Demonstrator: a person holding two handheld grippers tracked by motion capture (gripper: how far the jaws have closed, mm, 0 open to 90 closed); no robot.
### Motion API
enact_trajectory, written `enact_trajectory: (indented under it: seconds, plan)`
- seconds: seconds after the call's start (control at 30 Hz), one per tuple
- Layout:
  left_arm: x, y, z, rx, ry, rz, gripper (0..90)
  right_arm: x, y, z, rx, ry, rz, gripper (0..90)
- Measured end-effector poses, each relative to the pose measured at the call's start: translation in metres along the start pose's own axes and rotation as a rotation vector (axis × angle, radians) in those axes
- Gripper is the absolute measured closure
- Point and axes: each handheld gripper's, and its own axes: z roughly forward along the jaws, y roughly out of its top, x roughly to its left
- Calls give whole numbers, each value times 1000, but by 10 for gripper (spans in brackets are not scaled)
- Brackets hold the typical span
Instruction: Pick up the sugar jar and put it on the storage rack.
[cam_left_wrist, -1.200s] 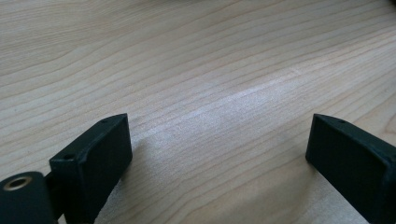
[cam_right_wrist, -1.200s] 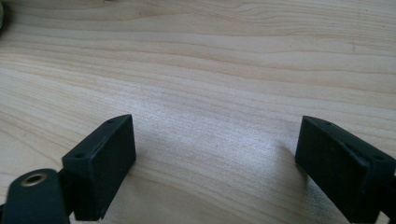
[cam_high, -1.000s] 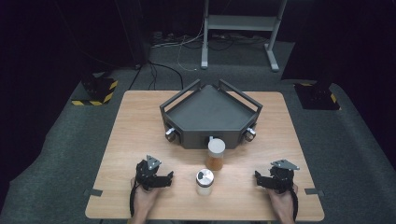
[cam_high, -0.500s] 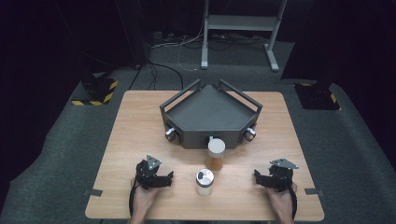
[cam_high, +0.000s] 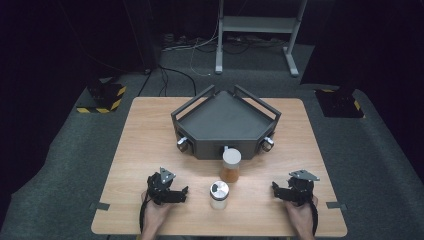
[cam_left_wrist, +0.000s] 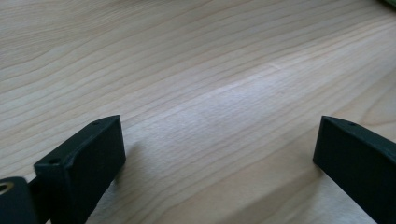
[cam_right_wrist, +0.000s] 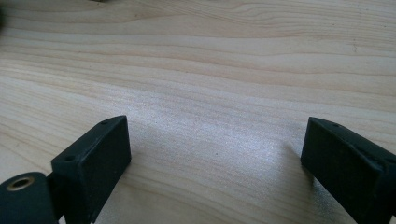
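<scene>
My left gripper (cam_high: 170, 191) rests low over the table's near left, open; its jaws have just been opening, and between them lies bare wood (cam_left_wrist: 219, 135). My right gripper (cam_high: 292, 191) sits at the near right, also open over bare wood (cam_right_wrist: 215, 135). Between the two stands a short clear jar with a silver lid (cam_high: 219, 194). Just behind it is a taller jar with orange contents and a white lid (cam_high: 231, 165). Neither gripper touches a jar.
A dark three-sided tray with raised rails (cam_high: 195, 107) occupies the middle of the wooden table (cam_high: 145, 130), right behind the taller jar. Beyond the table's far edge are a metal stand (cam_high: 255, 25) and cables on the floor.
</scene>
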Motion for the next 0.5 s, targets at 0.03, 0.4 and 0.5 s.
enact_trajectory:
  seconds: [0.03, 0.4, 0.5]
  plan:
    - [-1, -1, -1, -4, -9, 7, 19, 0, 0, 0, 0, 0, 0, 82]
    - [-8, 2, -20, 23, -138, 51, 20, 0, 0, 0, -2, -2, 1, 89]
    - [-9, 2, -23, 39, -184, 64, 20, 0, 0, 0, -2, -3, 1, 88]
